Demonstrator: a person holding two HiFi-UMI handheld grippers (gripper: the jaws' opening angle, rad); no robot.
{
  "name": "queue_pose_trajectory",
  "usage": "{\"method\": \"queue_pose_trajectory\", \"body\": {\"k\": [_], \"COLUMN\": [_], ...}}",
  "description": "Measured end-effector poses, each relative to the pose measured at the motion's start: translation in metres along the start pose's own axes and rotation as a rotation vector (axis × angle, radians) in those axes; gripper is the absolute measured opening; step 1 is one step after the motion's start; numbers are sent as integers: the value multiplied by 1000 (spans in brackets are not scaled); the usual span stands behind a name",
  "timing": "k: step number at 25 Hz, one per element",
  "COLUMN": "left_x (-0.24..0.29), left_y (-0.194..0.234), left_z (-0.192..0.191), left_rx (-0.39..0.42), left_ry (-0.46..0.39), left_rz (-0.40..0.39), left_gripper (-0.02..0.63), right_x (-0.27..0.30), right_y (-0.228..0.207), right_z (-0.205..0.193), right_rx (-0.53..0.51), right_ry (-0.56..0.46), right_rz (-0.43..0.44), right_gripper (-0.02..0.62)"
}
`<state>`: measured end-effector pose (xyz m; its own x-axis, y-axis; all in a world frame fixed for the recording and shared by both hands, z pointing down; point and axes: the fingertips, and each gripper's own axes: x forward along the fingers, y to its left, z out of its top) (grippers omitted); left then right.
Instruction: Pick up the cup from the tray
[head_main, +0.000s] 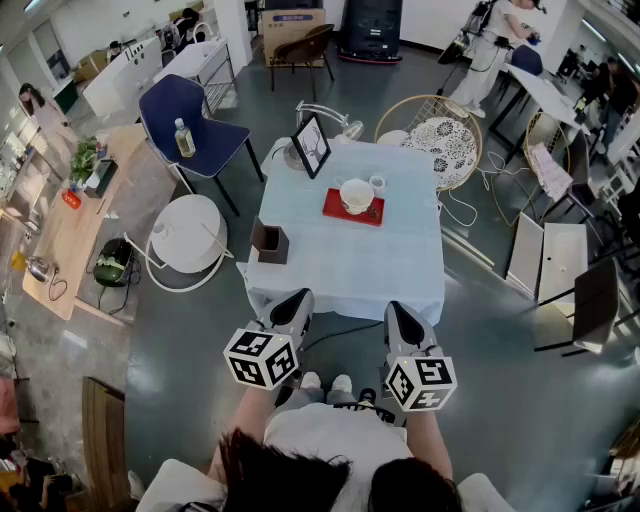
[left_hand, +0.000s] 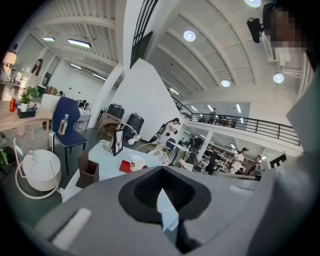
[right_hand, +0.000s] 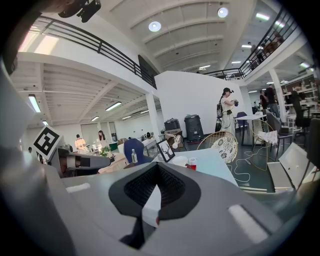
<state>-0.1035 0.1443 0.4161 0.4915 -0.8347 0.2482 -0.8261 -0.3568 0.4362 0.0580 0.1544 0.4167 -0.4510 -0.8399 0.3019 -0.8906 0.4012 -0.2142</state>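
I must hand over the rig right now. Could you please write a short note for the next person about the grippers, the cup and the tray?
Left gripper: shut, empty, by the near edge of the table.
Right gripper: shut, empty, by the same edge.
Cup: sits on the red tray, on the far half of the table, no gripper near it.
Done: nothing yet.
Left: reach forward, open one gripper, close it on the cup, lift it off the tray.

Grey left gripper (head_main: 291, 303), grey right gripper (head_main: 401, 315), black-and-white marker cubes (head_main: 262, 357), white shirt (head_main: 330, 430)
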Motion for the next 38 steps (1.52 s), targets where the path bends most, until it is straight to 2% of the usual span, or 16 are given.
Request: {"method": "queue_pose_trajectory", "body": {"k": [11, 22, 24, 25, 26, 28, 29, 33, 38], "left_x": [1, 8, 11, 12, 13, 15, 17, 26, 36], "left_y": [-8, -16, -21, -23, -25, -29, -32, -44, -43], "left_z": [0, -3, -3, -3, -4, -8, -10, -14, -10], "left_rx": [17, 76, 80, 84, 92, 115, 128, 165, 195], "left_ry": [2, 19, 24, 29, 36, 60, 76, 116, 121], "left_rz": [-3, 6, -18, -26, -30, -42, -54, -111, -73], "left_gripper": [0, 2, 70, 103, 123, 179, 195, 276, 285], "right_x": [-1, -3, -2, -1, -1, 1, 1, 5, 8], "right_y": [1, -9, -9, -8, -5, -2, -1, -2, -9], "right_z": [-3, -5, -2, 0, 2, 6, 7, 9, 10], "right_rx": [-5, -1, -16, -23, -25, -18, -17, -27, -39], "right_ry": [9, 15, 13, 13, 11, 2, -4, -13, -5], "right_rz": [6, 5, 18, 35, 58, 101, 115, 139, 159], "right_gripper": [25, 26, 28, 39, 87, 240, 278, 338, 359]}}
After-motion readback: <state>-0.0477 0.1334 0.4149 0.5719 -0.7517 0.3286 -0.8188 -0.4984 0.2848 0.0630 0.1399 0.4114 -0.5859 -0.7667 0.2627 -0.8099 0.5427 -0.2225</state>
